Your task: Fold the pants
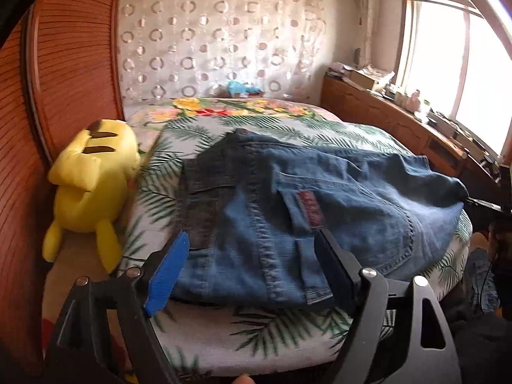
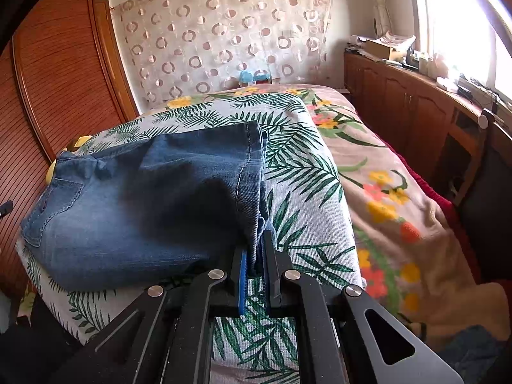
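Note:
Folded blue jeans [image 1: 288, 192] lie on the palm-leaf bed cover [image 1: 256, 336]. In the left wrist view my left gripper [image 1: 252, 236] stands open over the near edge of the denim. Its blue pad [image 1: 169, 275] sits by the left side of the fold, and its black pad [image 1: 336, 272] rests over the cloth further right. In the right wrist view the jeans [image 2: 144, 192] spread to the left. My right gripper [image 2: 256, 246] is shut on the hemmed leg ends at their near right corner, and denim shows between the blue and black pads.
A yellow plush toy [image 1: 89, 185] lies at the bed's left side, against a slatted wooden wardrobe [image 1: 64, 64]. A floral blanket [image 2: 400, 208] covers the bed's right part. A cluttered wooden cabinet [image 2: 400, 96] runs under the window. A patterned curtain hangs behind.

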Demonstrator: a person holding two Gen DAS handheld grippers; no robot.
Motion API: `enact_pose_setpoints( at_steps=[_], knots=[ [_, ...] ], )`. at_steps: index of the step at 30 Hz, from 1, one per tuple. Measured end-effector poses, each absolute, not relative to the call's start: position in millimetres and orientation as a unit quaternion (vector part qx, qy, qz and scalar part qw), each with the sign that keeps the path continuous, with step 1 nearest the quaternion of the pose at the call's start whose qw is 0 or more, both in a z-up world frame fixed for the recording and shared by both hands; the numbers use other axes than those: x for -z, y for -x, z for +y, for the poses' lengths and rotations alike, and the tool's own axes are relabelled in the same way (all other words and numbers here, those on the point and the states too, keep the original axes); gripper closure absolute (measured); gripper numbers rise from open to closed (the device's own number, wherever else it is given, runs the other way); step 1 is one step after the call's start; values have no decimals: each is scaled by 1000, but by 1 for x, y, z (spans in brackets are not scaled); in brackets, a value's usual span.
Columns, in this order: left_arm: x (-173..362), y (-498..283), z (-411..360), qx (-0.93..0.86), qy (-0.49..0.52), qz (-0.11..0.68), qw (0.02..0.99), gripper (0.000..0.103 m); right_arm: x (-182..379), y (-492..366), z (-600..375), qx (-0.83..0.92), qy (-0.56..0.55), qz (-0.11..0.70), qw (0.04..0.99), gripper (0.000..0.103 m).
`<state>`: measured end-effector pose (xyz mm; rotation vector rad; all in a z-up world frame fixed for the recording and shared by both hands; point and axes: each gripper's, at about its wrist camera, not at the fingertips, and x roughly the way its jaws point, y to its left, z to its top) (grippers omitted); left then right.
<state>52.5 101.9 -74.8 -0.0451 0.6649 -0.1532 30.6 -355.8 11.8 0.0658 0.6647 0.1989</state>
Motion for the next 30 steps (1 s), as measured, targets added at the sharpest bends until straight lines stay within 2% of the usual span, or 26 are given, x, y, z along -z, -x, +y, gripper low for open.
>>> enact_pose_setpoints(
  at_steps=[8, 13, 16, 24, 25, 30],
  knots=[
    [84, -66, 63, 106, 17, 322, 941, 21, -17, -27, -351, -91, -30, 318, 943, 90],
    [83, -75, 38, 113, 13, 319, 941, 21, -21, -25, -350, -96, -25, 312, 945, 78],
    [82, -79, 24, 120, 10, 317, 941, 21, -22, -27, -350, -97, -24, 309, 946, 76],
    [81, -83, -5, 120, -8, 300, 946, 21, -23, -37, -353, -109, -41, 314, 942, 77],
    [81, -84, -7, 118, -12, 301, 946, 21, -24, -38, -353, -113, -42, 314, 942, 87],
    [78, -84, -12, 122, -19, 310, 943, 21, -35, -35, -348, -120, -31, 299, 946, 94]
  ],
)
